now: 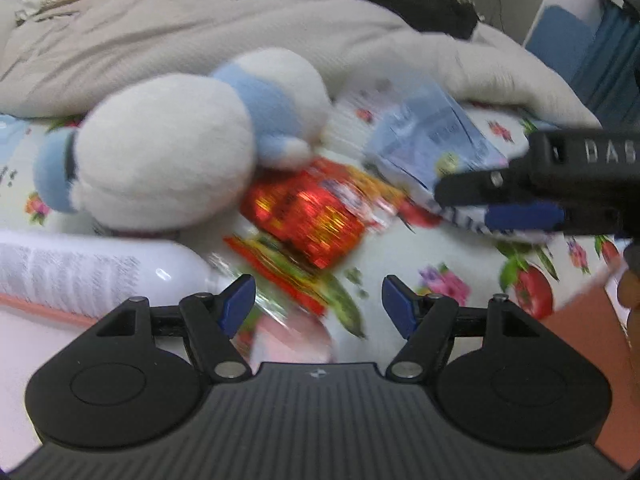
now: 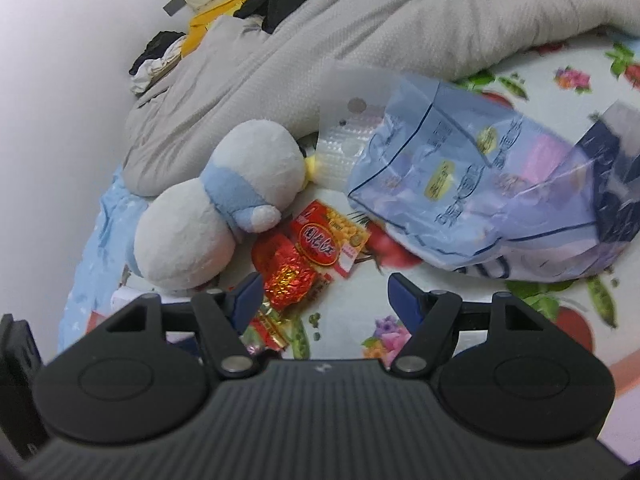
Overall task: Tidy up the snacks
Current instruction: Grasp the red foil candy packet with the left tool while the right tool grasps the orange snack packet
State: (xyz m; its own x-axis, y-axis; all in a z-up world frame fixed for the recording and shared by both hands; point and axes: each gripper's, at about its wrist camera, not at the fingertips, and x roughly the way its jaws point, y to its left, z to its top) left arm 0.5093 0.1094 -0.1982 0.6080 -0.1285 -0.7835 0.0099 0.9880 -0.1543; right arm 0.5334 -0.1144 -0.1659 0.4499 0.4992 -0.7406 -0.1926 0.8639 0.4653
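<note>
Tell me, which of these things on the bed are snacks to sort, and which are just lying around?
Snacks: red foil packet, red-and-yellow packet, big blue bag.
Lying about: plush toy, grey blanket, white bottle.

left gripper (image 1: 319,302) low in the frame, jaws spread wide, nothing between the blue pads. just beyond them, on the flowered sheet (image 1: 448,256), a heap of snack packs: a shiny red pack (image 1: 308,216) on top, a red-and-yellow pack (image 1: 288,276) under it, all blurred. a white and blue plush (image 1: 176,148) lies left of the packs, its paw touching the red one. a white bottle (image 1: 92,272) lies on its side at the left edge. right gripper (image 1: 516,204) pokes in from the right, over a pale blue bag (image 1: 436,140); its grip can't be read. a grey blanket (image 1: 240,36) is piled behind.
</note>
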